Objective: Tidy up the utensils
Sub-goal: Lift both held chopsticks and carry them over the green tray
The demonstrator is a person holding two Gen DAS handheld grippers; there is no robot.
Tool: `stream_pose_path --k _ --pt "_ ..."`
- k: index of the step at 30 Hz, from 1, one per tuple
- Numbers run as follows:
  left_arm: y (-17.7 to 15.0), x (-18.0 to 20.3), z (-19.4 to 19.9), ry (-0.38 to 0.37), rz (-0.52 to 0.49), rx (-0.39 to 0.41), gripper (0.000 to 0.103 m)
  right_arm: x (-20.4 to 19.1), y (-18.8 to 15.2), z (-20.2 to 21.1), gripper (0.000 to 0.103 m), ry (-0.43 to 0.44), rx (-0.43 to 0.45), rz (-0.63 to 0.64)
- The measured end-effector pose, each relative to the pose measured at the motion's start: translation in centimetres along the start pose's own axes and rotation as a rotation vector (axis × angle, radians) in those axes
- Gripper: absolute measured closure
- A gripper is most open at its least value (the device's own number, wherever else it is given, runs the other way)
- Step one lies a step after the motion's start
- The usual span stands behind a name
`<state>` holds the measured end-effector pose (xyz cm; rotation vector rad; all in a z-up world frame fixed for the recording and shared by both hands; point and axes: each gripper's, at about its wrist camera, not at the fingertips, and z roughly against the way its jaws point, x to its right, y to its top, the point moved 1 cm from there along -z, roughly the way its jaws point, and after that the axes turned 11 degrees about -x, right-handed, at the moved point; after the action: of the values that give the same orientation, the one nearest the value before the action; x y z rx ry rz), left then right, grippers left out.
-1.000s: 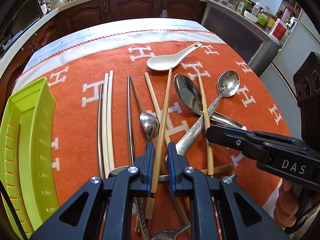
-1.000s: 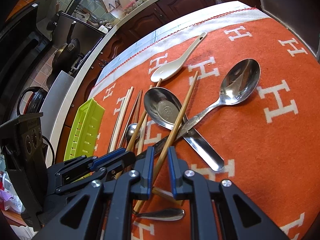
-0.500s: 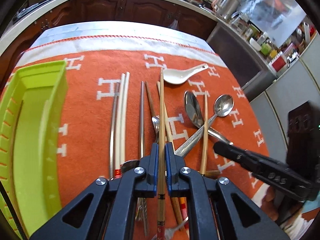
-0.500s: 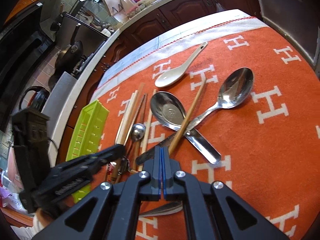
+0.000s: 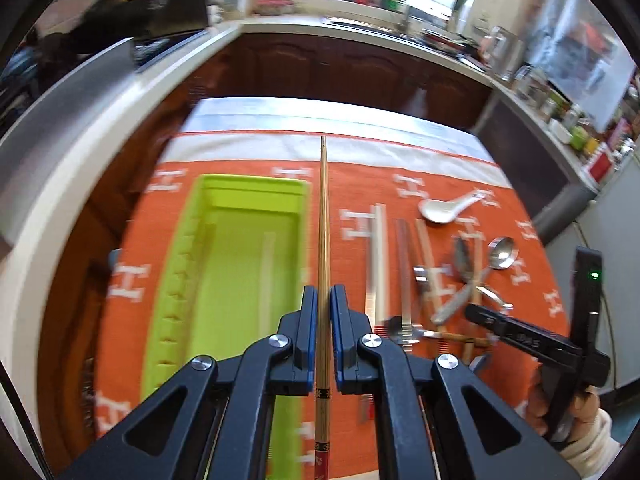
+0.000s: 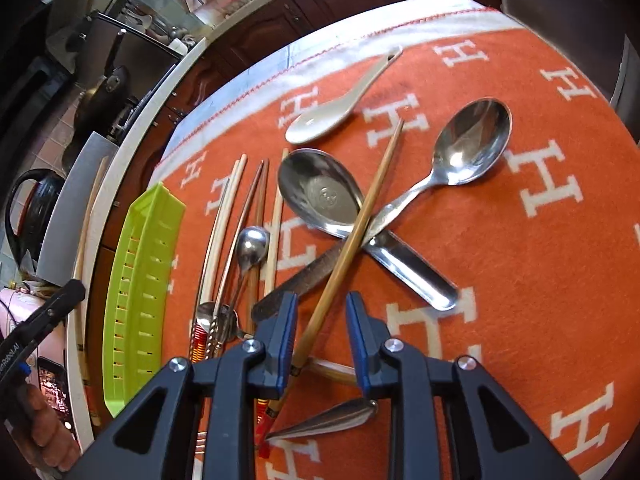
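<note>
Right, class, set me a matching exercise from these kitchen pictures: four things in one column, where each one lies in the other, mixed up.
Things
1. bamboo chopstick
2. green tray
3. white ceramic spoon
4. second bamboo chopstick

Places
A. lying across the two crossed metal spoons
B. clamped in the left gripper
C. alone near the cloth's white border
D. on the orange cloth, a pale stick inside

Pairs: 1-B, 2-D, 3-C, 4-A

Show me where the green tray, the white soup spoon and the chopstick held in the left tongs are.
green tray (image 5: 224, 264), left wrist view, bare floor.
white soup spoon (image 6: 320, 122), right wrist view, bowl.
chopstick (image 5: 323, 224), left wrist view, shaft beyond the tongs.
</note>
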<state>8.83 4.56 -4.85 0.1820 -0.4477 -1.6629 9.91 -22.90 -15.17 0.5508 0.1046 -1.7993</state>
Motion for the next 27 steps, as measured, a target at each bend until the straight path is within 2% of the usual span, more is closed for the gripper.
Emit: stream_pose_path --k 1,3,6,13,16,18,20,24,27 --pt "-0.1 -0.6 0.0 0.014 0.007 0.001 0.099 -0.2 0.0 0.0 0.078 -0.014 0.002 0.008" --pt "-0.4 -1.9 -0.2 0.062 0.018 0.003 0.099 -0.6 0.0 -0.3 0.089 -0.031 -0.009 0.01" --pt "-0.7 -3.2 -1.0 0.107 0.019 -0.004 0.099 -0.7 -0.2 -0.2 0.096 -0.03 -0.005 0.007" --pt "-1.3 -4.9 -3.4 0.09 0.04 -0.029 0.098 -1.1 -1.0 2.3 0.097 -0.004 0.053 -0.025" --pt "-1.6 -5.1 -3.7 0.079 0.053 -0.039 0.085 -2.3 -1.2 3.9 0.097 0.013 0.078 -0.008" --pt "-1.9 -5.3 -3.1 0.076 0.056 -0.016 0.076 -3.8 -1.4 4.9 0.097 0.04 0.084 0.017" --pt "-2.1 -5.5 -2.3 0.083 0.06 0.002 0.059 -5.4 -1.5 5.6 0.097 0.065 0.081 0.046" --pt "-2.7 -6.3 -0.1 0.127 0.074 0.053 0.049 -9.5 -1.8 6.1 0.097 0.113 0.057 0.127" --pt "-3.1 -7.4 1.2 0.176 0.098 0.084 0.037 -12.8 -2.1 5.6 0.096 0.139 0.022 0.188"
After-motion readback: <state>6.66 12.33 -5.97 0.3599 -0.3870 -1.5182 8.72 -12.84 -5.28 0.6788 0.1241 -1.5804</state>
